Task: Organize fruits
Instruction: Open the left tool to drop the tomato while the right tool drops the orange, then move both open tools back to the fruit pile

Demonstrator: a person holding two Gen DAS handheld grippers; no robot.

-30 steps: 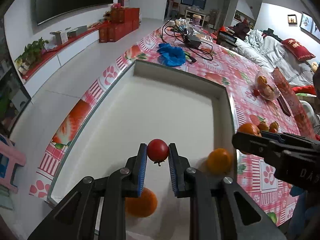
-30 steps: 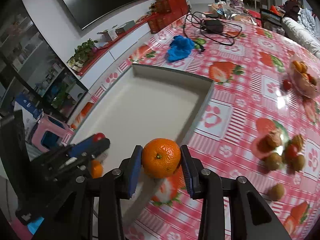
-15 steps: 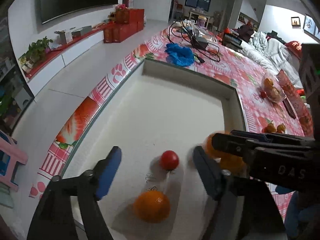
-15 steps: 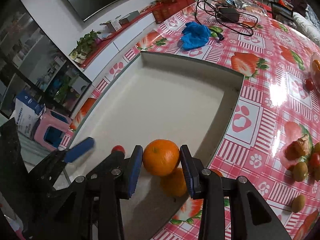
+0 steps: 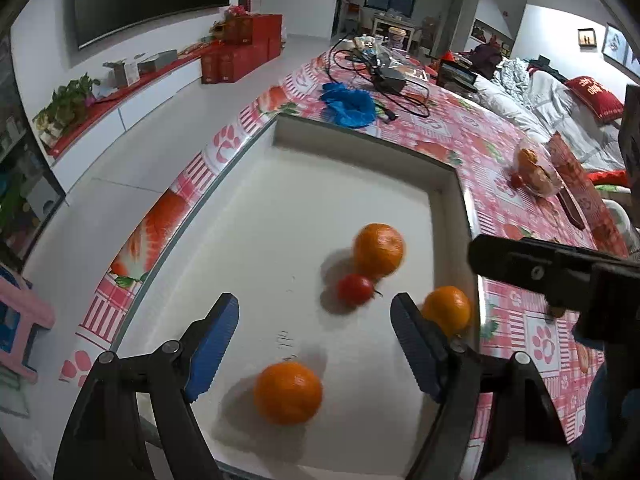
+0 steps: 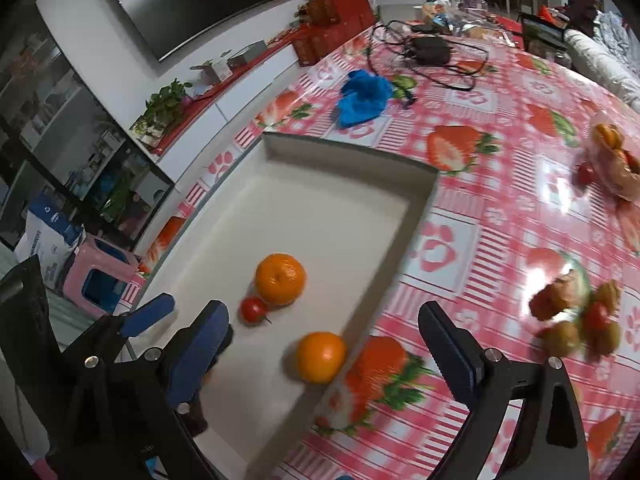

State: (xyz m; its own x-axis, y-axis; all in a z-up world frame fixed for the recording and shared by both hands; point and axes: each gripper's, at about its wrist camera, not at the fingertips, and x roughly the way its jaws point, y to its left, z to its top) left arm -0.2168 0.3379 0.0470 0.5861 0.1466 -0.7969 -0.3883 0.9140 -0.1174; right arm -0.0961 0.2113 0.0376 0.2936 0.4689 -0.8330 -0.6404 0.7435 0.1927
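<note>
Right hand-held gripper (image 6: 324, 354) has just opened, empty; left hand-held gripper (image 5: 316, 336) likewise; tray (image 5: 448, 192) holds oranges.

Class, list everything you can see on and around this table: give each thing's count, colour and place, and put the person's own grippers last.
tray: one, white, sunk into the tablecloth
oranges: three, orange, in the tray
tomato: one, red, touching the far orange
tablecloth: one, red-and-white strawberry print, covering the table
cloth: one, blue, beyond the tray
cables: black tangle, far end of the table
small fruits: a brownish and red cluster, right of the tray
left gripper: one, black with blue pads, open above the tray
right gripper: one, same colours, open, jaws just opened, nothing gripped
</note>
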